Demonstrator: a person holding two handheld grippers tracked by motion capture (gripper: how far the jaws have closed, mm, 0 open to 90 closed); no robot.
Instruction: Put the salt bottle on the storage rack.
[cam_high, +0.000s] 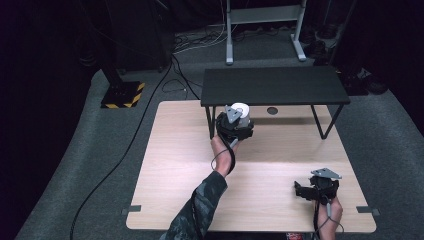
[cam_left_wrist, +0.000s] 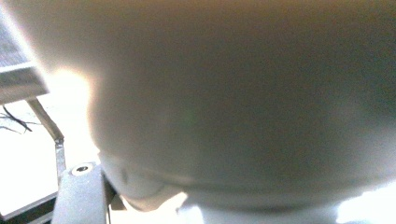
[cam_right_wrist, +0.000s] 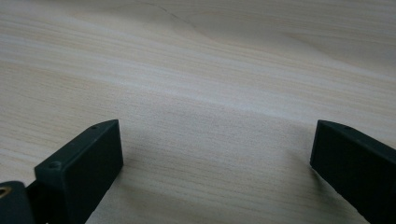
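Note:
A white cup (cam_high: 241, 109) sits in my left gripper (cam_high: 239, 121), held just in front of the small black shelf (cam_high: 274, 85) at the table's far side. In the left gripper view the cup's pale rounded wall (cam_left_wrist: 224, 93) is pressed close to the camera, with one dark jaw beside its base. My left gripper is shut on it. My right gripper (cam_high: 301, 190) rests low near the table's front right corner. In the right gripper view it (cam_right_wrist: 215, 140) is open, its black fingers (cam_right_wrist: 84, 163) wide apart over bare wood.
The light wooden table (cam_high: 180, 170) carries the black shelf on thin legs (cam_high: 322, 127) along its far edge. A round hole (cam_high: 272, 110) lies under the shelf. On the grey carpet behind are cables (cam_high: 150, 100), a yellow-black striped base (cam_high: 122, 95) and a metal stand (cam_high: 265, 20).

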